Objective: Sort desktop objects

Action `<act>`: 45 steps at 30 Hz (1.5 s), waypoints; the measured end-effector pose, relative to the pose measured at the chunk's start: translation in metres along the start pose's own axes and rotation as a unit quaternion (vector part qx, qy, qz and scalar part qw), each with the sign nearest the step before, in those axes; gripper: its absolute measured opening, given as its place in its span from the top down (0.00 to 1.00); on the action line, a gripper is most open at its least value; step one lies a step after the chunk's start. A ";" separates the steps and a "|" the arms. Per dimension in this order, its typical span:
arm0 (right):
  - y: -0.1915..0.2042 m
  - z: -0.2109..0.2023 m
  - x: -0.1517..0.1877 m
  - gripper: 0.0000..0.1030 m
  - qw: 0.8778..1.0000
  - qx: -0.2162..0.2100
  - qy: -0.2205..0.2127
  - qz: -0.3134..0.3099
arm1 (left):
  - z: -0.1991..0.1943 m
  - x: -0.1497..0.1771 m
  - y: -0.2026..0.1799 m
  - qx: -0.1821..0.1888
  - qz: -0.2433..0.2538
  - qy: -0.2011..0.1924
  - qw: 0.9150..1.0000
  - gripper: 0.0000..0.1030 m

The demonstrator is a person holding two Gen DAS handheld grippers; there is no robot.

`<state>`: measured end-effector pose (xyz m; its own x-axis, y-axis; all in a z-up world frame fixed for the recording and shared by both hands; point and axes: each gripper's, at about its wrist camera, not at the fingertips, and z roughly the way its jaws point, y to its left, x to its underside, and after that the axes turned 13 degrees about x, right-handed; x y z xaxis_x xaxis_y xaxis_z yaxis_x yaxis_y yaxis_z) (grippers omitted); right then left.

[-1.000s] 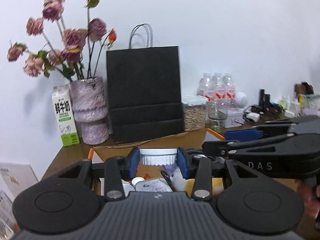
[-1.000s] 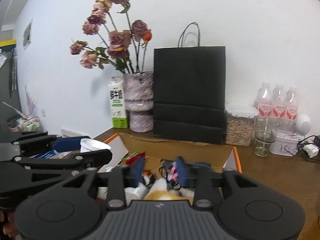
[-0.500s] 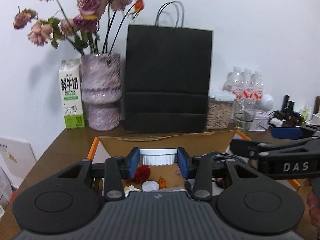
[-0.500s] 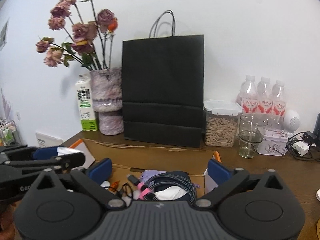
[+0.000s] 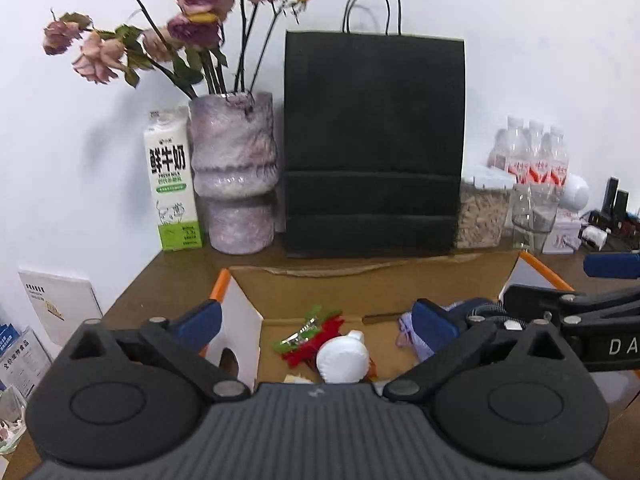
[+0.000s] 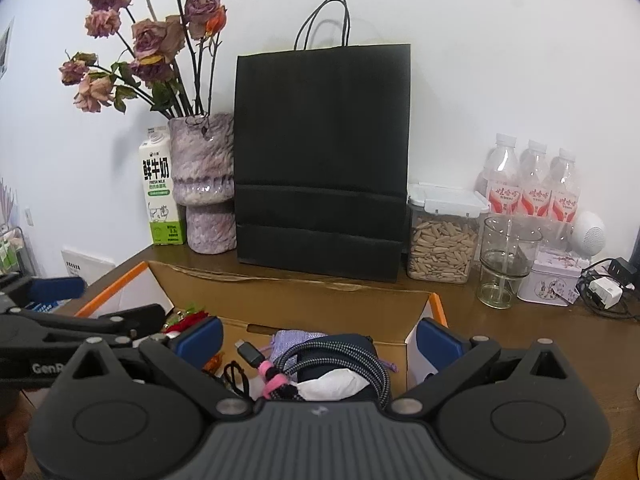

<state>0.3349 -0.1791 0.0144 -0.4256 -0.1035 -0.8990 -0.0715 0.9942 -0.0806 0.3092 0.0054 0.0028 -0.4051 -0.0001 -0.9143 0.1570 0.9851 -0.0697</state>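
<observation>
An open cardboard box with orange-edged flaps sits on the brown desk; it also shows in the right wrist view. My left gripper is open and empty above it. Below it lie a white jar on its side, a red and green clip bundle and a lilac pouch. My right gripper is open and empty over a coiled braided cable, a white tissue and the lilac pouch.
Behind the box stand a black paper bag, a purple vase of dried roses and a milk carton. To the right are a seed jar, a glass, water bottles, a tin and chargers.
My left gripper has opened and let the white jar drop into the box. My right gripper opened earlier and stays open; both views have shifted slightly.
</observation>
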 end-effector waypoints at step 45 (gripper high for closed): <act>-0.011 -0.172 0.056 0.00 0.999 -0.022 -0.036 0.010 | -0.167 0.045 -0.049 -0.004 0.006 -0.024 1.000 0.00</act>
<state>0.1566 -0.2007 0.0395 -0.3617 -0.0802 -0.9289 -0.1033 0.9936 -0.0456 0.1327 -0.0140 0.0322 -0.3591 0.0042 -0.9333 0.1542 0.9865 -0.0549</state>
